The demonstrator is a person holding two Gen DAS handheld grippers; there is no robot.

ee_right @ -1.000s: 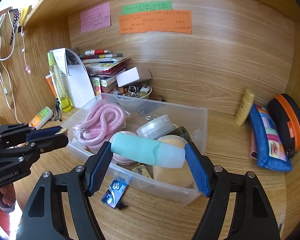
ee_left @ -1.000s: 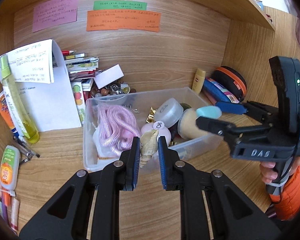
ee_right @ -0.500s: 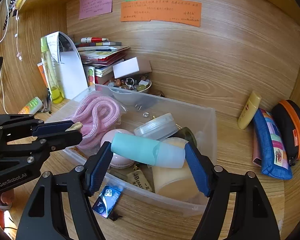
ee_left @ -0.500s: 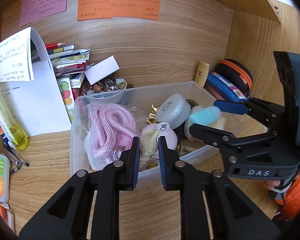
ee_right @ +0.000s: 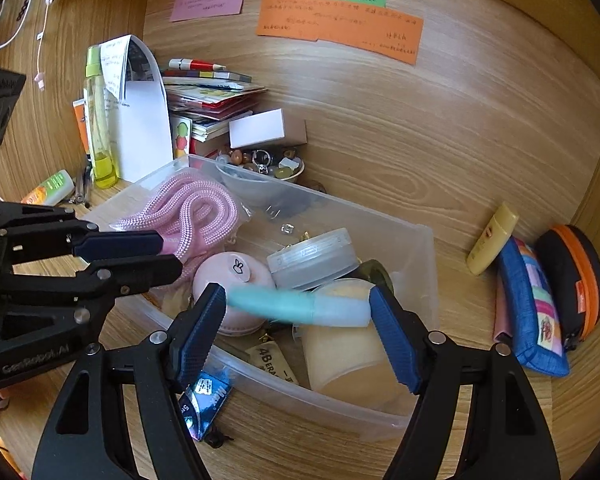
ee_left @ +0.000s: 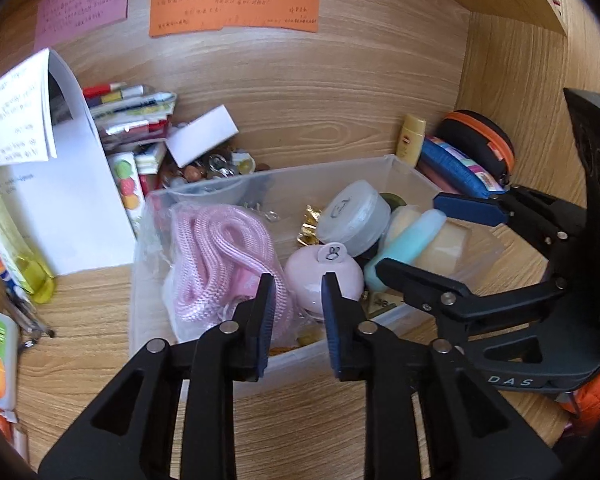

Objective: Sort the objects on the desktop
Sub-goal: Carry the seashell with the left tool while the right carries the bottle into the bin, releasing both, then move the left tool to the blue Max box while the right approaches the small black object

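clear bin (ee_right: 424, 248) | pink rope (ee_right: 188, 216), round case (ee_right: 316, 258) inside | pouches (ee_right: 528, 300) right

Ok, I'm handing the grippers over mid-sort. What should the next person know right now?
Left gripper: open and empty, over the near edge of the clear plastic bin.
Right gripper: the teal squeeze tube spans its jaws over the bin, but it is blurred, so the grip is uncertain.
Done: the pink coiled rope and the round pink case are in the bin.
Left: settle the tube. The yellow bottle and the blue zip pouch are outside the bin.
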